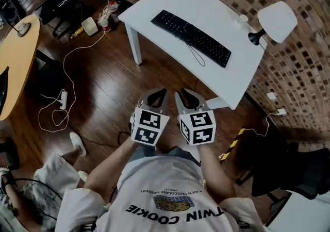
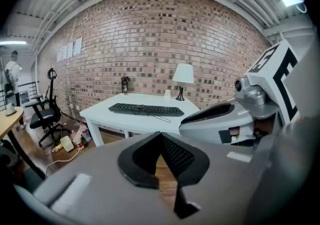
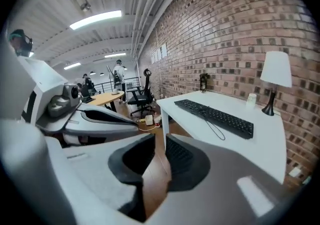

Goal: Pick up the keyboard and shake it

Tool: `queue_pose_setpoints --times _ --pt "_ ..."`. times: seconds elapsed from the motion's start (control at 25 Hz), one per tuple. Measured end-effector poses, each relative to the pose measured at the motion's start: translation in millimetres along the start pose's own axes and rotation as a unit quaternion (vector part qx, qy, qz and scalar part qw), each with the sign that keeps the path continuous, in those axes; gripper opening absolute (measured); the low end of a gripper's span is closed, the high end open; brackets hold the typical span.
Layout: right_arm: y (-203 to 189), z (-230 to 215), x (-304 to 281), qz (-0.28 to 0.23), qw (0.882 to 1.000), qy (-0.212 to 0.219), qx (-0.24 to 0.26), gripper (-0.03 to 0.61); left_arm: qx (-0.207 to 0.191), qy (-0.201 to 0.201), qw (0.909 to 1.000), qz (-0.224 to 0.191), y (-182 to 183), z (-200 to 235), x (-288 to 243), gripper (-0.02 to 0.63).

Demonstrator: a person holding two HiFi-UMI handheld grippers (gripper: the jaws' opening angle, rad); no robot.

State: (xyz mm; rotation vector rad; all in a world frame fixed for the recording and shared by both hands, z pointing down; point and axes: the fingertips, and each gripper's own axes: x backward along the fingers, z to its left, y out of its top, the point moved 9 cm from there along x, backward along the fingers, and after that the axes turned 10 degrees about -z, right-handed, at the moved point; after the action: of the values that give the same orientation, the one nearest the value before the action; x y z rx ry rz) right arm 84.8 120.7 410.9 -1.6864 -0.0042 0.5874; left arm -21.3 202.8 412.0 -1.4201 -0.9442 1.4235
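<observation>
A black keyboard (image 1: pixel 191 37) lies slantwise on the white table (image 1: pixel 154 4), its thin cable looping off the front edge. Both grippers hang side by side over the wooden floor, well short of the table and touching nothing. My left gripper (image 1: pixel 157 95) is shut, its dark pads meeting at the tip with nothing between them (image 2: pixel 161 136). On my right gripper (image 1: pixel 188 97) the jaws stand a narrow gap apart and empty (image 3: pixel 156 141). Both gripper views show the keyboard (image 2: pixel 146 109) (image 3: pixel 215 115) ahead on the table.
A white-shaded lamp (image 1: pixel 276 22) and a small cup (image 1: pixel 242 18) stand at the table's far side against the brick wall. A wooden desk (image 1: pixel 15 55) is at left. White cables (image 1: pixel 67 97) and bottles (image 1: pixel 105 17) litter the floor near the table leg. A black chair (image 1: pixel 299 169) sits at right.
</observation>
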Motion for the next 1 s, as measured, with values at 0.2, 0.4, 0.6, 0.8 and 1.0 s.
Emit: queue_pose_setpoints --times 0.2,0.4,0.6,0.8,1.0 --pt "-13 -18 50 -0.024 0.999 0.017 -0.035 0.037 0.025 0.024 0.9994 -0.004 -2 -60 3 0.008" --pt "-31 -48 102 -0.039 0.997 0.029 -0.057 0.006 0.030 0.037 0.9988 -0.010 -2 -126 3 0.008" --pt "-46 -71 144 -0.048 0.996 0.035 -0.068 0.006 0.027 0.046 0.9985 -0.014 0 -177 3 0.008" --pt "-56 -75 173 -0.057 0.995 0.048 -0.073 0.006 0.021 0.052 0.9983 -0.012 1 -206 11 0.008" --pt "-62 -74 192 -0.062 0.994 0.051 -0.076 0.005 0.015 0.054 0.9984 -0.013 4 -224 22 0.008"
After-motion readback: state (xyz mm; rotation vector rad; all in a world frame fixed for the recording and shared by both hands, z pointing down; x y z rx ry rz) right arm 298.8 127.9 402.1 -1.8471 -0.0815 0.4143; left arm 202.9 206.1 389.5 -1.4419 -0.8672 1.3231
